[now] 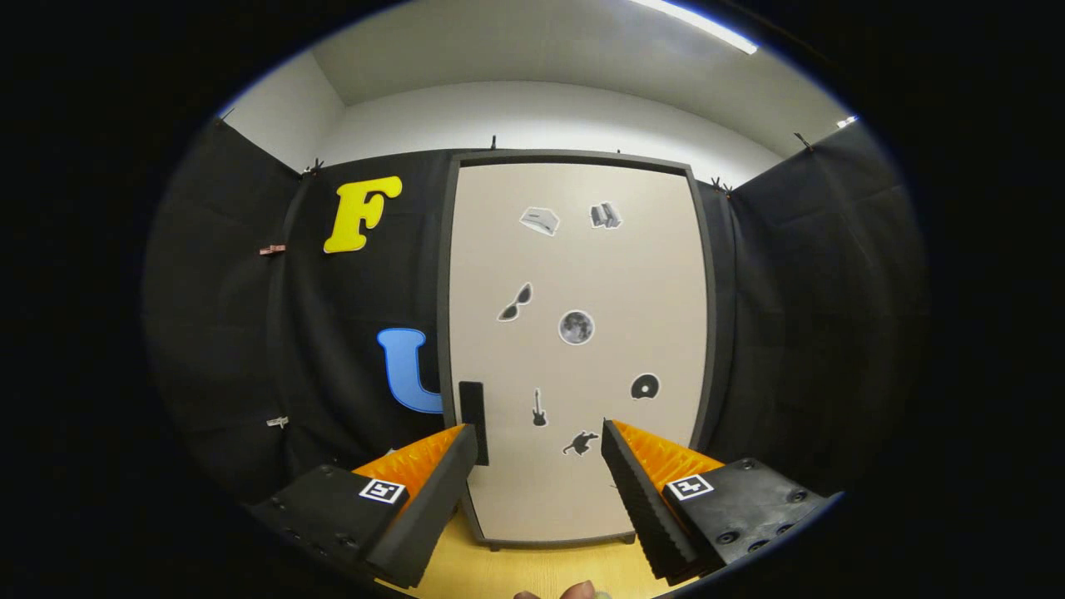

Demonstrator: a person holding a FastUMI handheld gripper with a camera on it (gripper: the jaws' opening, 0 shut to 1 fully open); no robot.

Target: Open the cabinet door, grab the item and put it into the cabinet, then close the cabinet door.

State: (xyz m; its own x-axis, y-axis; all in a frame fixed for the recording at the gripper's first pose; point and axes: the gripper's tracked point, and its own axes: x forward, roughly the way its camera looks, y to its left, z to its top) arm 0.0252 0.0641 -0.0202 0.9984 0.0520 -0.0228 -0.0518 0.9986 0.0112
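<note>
While tool (539, 445) gapes released, one shut cabinet door (582, 274) ahead, one dark handle (473, 420), seven stickers (576, 327)

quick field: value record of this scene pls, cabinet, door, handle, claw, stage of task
cabinet: tall pale cabinet with a dark frame, standing on a wooden surface against the booth's black cloth wall
door: shut, with several small stickers on its front
handle: dark vertical bar near the door's left edge, low down
claw: claw open, holding nothing, pointed at the lower door; one finger's tip lies by the handle
task stage: door not yet opened
</note>
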